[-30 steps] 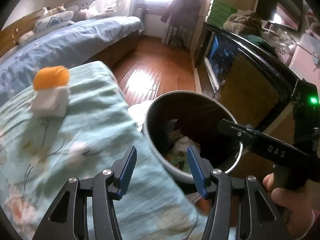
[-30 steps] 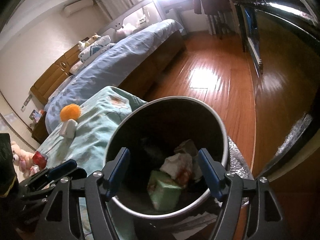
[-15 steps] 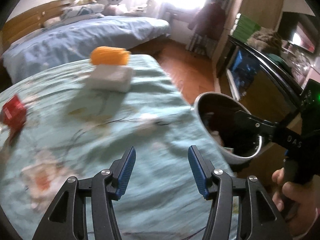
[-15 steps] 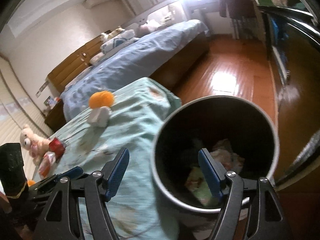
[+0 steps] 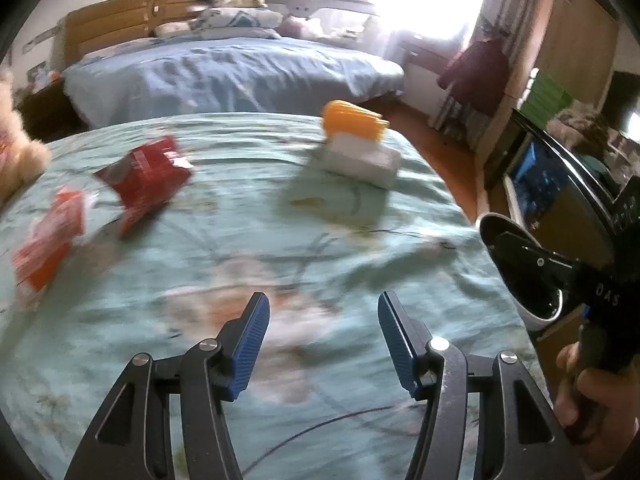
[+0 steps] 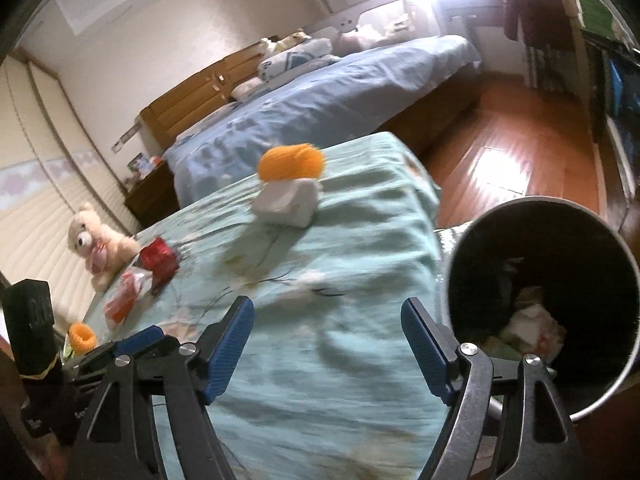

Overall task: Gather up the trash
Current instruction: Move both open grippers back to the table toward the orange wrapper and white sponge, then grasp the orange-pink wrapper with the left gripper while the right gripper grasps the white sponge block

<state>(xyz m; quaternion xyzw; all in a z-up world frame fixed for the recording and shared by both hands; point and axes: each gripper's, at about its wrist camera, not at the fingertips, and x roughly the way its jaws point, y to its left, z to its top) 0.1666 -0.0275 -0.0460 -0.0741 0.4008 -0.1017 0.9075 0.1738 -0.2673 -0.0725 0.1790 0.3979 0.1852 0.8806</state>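
A round trash bin point(image 6: 560, 312) with paper waste inside stands at the right edge of a table draped in a teal floral cloth point(image 6: 320, 280); its rim also shows in the left wrist view point(image 5: 516, 272). On the cloth lie a red wrapper point(image 5: 146, 178), an orange-and-white wrapper point(image 5: 50, 240), and a white box point(image 5: 360, 158) with an orange item point(image 5: 352, 120) on top. My left gripper point(image 5: 322, 340) is open and empty above the cloth. My right gripper point(image 6: 326, 344) is open and empty, just left of the bin.
A teddy bear point(image 6: 96, 240) sits at the far left of the table, and an orange cup-like item point(image 6: 82, 336) near the left gripper body. A blue bed point(image 5: 224, 72) lies beyond. A dark cabinet point(image 5: 560, 184) stands to the right over the wooden floor point(image 6: 500, 168).
Both grippers have swung left, away from the bin and over the cloth. The wrappers and teddy bear have come into view. Both grippers stayed open and empty.
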